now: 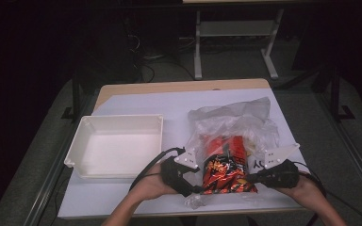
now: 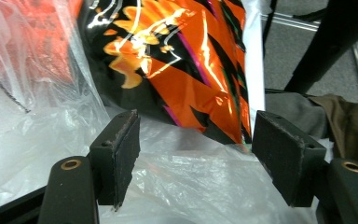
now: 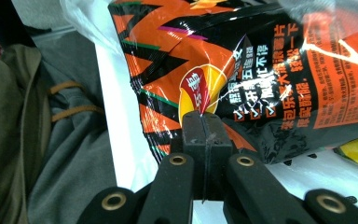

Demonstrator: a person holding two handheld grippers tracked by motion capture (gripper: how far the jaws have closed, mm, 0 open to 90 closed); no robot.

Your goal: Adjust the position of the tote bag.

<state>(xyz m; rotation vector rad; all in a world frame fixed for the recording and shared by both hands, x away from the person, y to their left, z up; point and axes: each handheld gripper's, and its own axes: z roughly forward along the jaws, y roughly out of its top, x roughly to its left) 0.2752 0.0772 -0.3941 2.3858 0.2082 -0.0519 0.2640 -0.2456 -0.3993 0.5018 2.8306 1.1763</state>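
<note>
An orange-and-black snack bag (image 1: pixel 226 172) lies at the table's near edge, its far end inside a clear plastic bag (image 1: pixel 235 122). My right gripper (image 1: pixel 253 179) is at the snack bag's right near corner, and in the right gripper view its jaws (image 3: pixel 203 122) are pressed together on the edge of the snack bag (image 3: pixel 261 70). My left gripper (image 1: pixel 194 188) is at the bag's left near corner. It stands open (image 2: pixel 196 135), with crumpled clear plastic (image 2: pixel 186 182) lying under the gap and the snack bag (image 2: pixel 177 60) just beyond the pads.
An empty white tray (image 1: pixel 118 117) sits to the left of the bags on the pale sheet (image 1: pixel 136 101) that covers the wooden table. Behind the table are dark floor and the legs of another table (image 1: pixel 198 52). The person's lap is close under the near edge.
</note>
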